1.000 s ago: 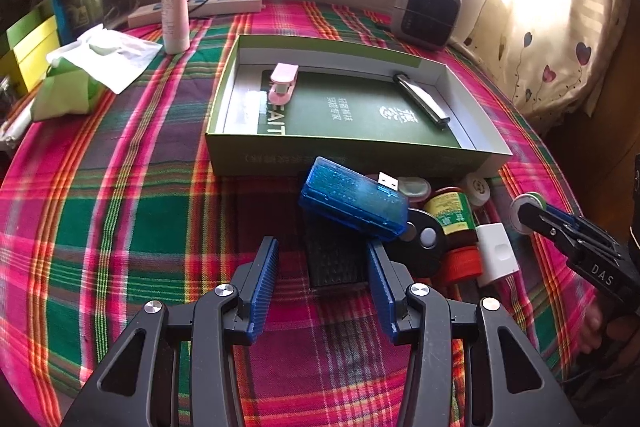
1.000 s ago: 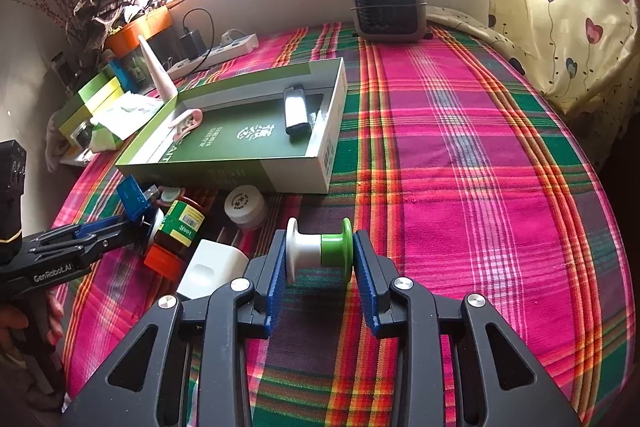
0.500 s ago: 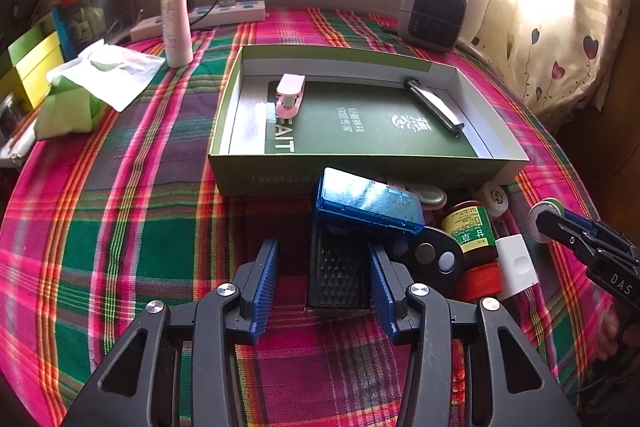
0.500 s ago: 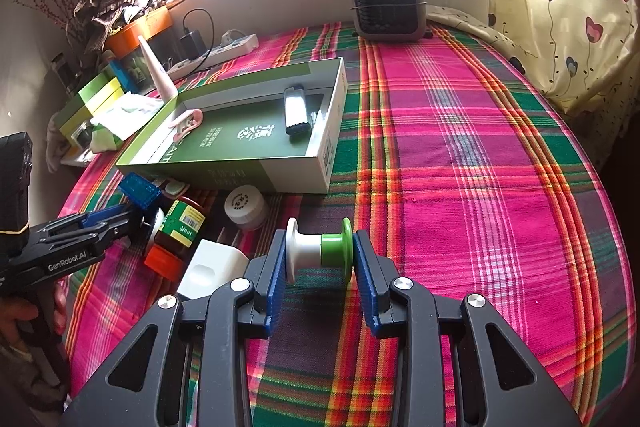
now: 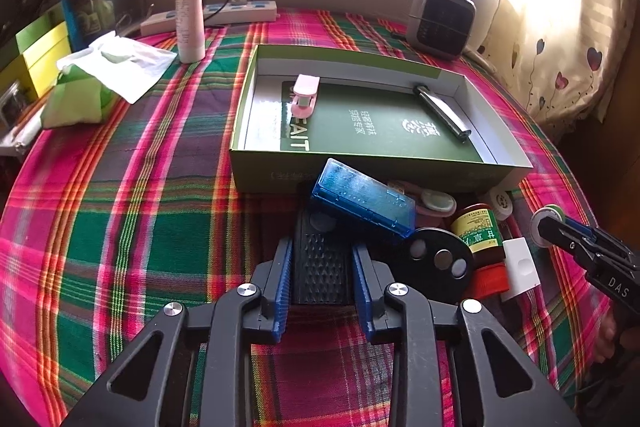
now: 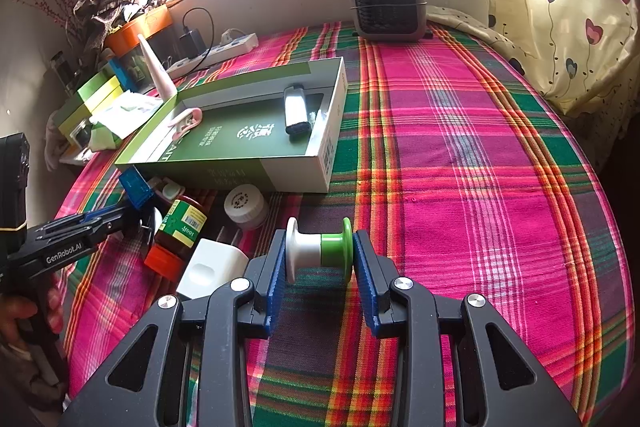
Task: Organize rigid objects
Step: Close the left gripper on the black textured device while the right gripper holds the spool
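Beside box | left hand-held gripper (image 5: 320, 269) closing around black grater (image 5: 320, 267) | right hand-held gripper (image 6: 319, 259) clamps spool (image 6: 319, 250)

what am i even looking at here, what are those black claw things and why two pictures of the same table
No robot here: a person holds a two-finger hand-held gripper in each hand, and each carries a fisheye camera looking along its fingers. So you get two views of one table with a plaid cloth.

In the left view, the left hand-held gripper is closing its jaws around a black textured block, with a blue plastic case leaning over the block's far end.

In the right view, the right hand-held gripper is shut on a white and green spool.

Beyond them lies an open green box holding a pink clip and a silver lighter. Beside it lie a brown bottle, a white charger and a small white jar.
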`<action>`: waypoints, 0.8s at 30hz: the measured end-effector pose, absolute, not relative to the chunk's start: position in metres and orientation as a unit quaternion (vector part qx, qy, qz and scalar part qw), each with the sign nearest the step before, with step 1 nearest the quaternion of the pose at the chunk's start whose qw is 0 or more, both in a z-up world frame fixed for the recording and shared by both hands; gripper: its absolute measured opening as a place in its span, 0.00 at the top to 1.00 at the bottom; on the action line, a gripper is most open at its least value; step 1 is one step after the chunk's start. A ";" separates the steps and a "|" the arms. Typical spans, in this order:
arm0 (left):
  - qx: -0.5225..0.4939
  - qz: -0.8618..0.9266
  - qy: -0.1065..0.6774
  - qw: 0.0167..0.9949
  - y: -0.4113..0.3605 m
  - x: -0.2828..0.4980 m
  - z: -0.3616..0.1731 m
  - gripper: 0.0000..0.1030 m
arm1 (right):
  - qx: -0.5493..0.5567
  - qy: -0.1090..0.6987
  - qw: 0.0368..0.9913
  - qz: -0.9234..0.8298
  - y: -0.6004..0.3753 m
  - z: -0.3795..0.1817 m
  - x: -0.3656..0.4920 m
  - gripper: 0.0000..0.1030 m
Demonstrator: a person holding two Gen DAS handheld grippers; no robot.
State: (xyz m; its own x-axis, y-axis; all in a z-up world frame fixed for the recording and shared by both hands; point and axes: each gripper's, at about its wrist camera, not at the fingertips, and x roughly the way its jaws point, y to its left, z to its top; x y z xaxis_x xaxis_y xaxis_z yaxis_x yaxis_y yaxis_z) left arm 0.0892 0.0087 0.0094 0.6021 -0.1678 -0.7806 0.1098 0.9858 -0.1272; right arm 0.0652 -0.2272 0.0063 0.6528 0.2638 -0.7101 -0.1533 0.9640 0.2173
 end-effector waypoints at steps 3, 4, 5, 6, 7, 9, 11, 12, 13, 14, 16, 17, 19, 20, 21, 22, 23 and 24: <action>-0.032 -0.078 0.439 0.895 0.010 0.087 0.010 0.74 | 0.069 0.401 0.906 0.115 -0.227 0.006 0.065 0.68; -0.033 -0.078 0.439 0.895 0.011 0.085 0.010 0.74 | 0.069 0.401 0.906 0.115 -0.227 0.006 0.065 0.68; -0.033 -0.077 0.439 0.895 0.011 0.085 0.010 0.74 | 0.069 0.401 0.906 0.115 -0.227 0.006 0.065 0.68; -0.034 -0.077 0.438 0.895 0.012 0.084 0.010 0.74 | 0.069 0.400 0.907 0.115 -0.227 0.007 0.065 0.68; -0.035 -0.076 0.438 0.895 0.013 0.083 0.010 0.74 | 0.068 0.400 0.907 0.114 -0.227 0.006 0.065 0.68; -0.035 -0.075 0.438 0.895 0.015 0.081 0.010 0.74 | 0.067 0.401 0.907 0.114 -0.228 0.005 0.065 0.68; -0.036 -0.075 0.438 0.895 0.016 0.080 0.010 0.74 | 0.067 0.401 0.907 0.114 -0.227 0.006 0.065 0.68; -0.037 -0.074 0.439 0.895 0.016 0.079 0.010 0.74 | 0.067 0.401 0.907 0.114 -0.227 0.006 0.065 0.68; -0.037 -0.074 0.439 0.895 0.017 0.079 0.010 0.74 | 0.066 0.401 0.907 0.113 -0.227 0.006 0.065 0.68; -0.037 -0.073 0.439 0.895 0.017 0.078 0.010 0.74 | 0.066 0.401 0.907 0.113 -0.228 0.006 0.065 0.68; -0.038 -0.072 0.439 0.895 0.019 0.077 0.010 0.74 | 0.065 0.401 0.907 0.112 -0.227 0.006 0.064 0.68; -0.039 -0.071 0.439 0.895 0.020 0.076 0.010 0.74 | 0.064 0.401 0.907 0.111 -0.227 0.006 0.064 0.68; -0.040 -0.071 0.439 0.895 0.022 0.075 0.010 0.74 | 0.063 0.402 0.907 0.111 -0.227 0.006 0.064 0.68; -0.041 -0.070 0.439 0.895 0.023 0.074 0.010 0.74 | 0.063 0.402 0.907 0.110 -0.226 0.006 0.064 0.68; -0.042 -0.070 0.439 0.895 0.024 0.074 0.010 0.74 | 0.063 0.402 0.907 0.110 -0.226 0.006 0.064 0.68; -0.042 -0.070 0.439 0.895 0.024 0.073 0.010 0.74 | 0.062 0.402 0.907 0.110 -0.226 0.006 0.064 0.68; -0.043 -0.070 0.439 0.895 0.025 0.073 0.009 0.74 | 0.061 0.402 0.907 0.110 -0.226 0.007 0.063 0.68; -0.042 -0.068 0.439 0.895 0.025 0.072 0.010 0.74 | 0.060 0.402 0.907 0.109 -0.225 0.007 0.063 0.68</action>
State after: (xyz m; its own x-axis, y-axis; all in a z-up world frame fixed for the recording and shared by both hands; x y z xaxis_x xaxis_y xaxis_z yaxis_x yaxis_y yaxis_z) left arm 0.0720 0.0250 0.0098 0.6052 -0.1591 -0.7800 0.0845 0.9871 -0.1357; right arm 0.0633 -0.2251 0.0068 0.6537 0.2461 -0.7156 -0.1497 0.9690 0.1965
